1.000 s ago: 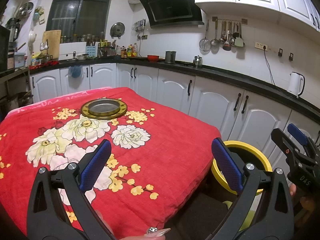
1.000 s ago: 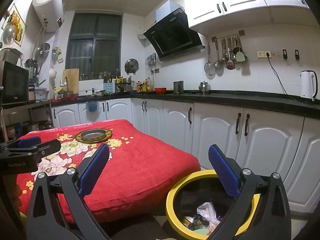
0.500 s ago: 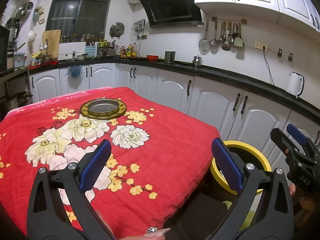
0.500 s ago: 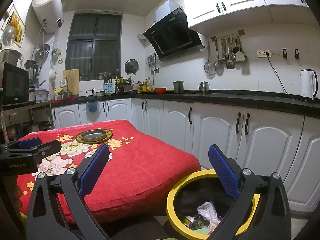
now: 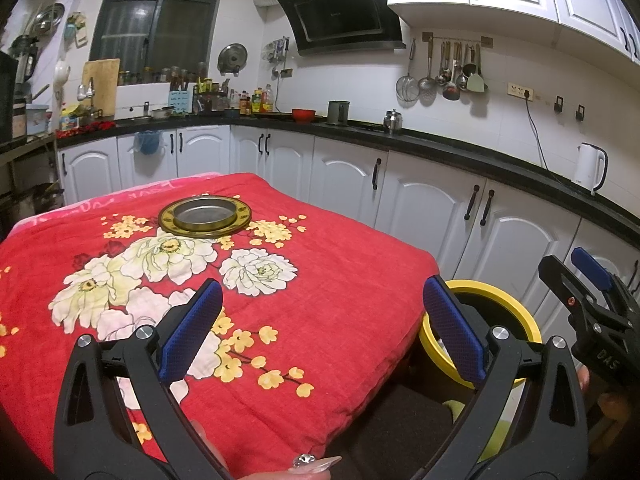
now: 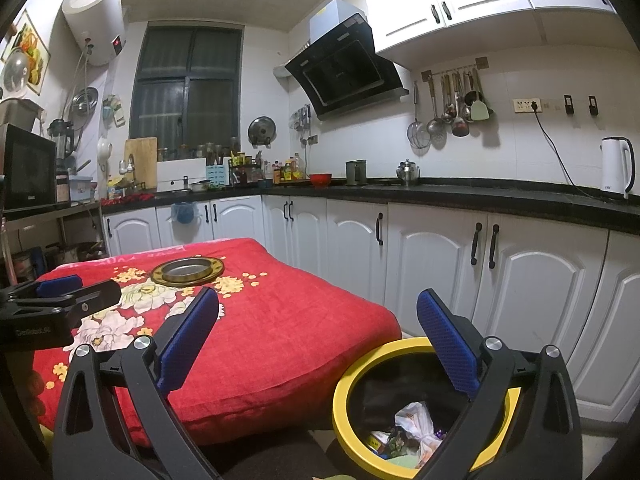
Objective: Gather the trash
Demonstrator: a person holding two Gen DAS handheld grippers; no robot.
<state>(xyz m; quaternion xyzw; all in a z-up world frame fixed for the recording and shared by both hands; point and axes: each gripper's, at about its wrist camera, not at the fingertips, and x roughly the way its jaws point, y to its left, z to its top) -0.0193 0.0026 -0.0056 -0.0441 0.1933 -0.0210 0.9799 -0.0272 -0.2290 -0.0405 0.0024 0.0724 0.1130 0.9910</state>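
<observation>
A: What are the left tongs point(image 5: 322, 330) like?
B: Black frames, blue textured pads point(image 5: 191, 334), silver screws.
A: The right tongs point(image 6: 318, 338)?
B: Identical. A long decorated fingernail point(image 5: 316, 462) shows below.

We read "DAS" in white on the black right gripper point(image 5: 600, 312), and faint, partly legible lettering on the black left gripper point(image 6: 60, 304).

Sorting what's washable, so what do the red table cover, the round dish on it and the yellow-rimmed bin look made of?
Red table cover: soft woven fabric, going by its fuzzy texture and padded edge. Round dish: metal, probably; dull grey centre, brassy rim. Bin: likely plastic, with a smooth, evenly yellow rim and a dark inside.
</observation>
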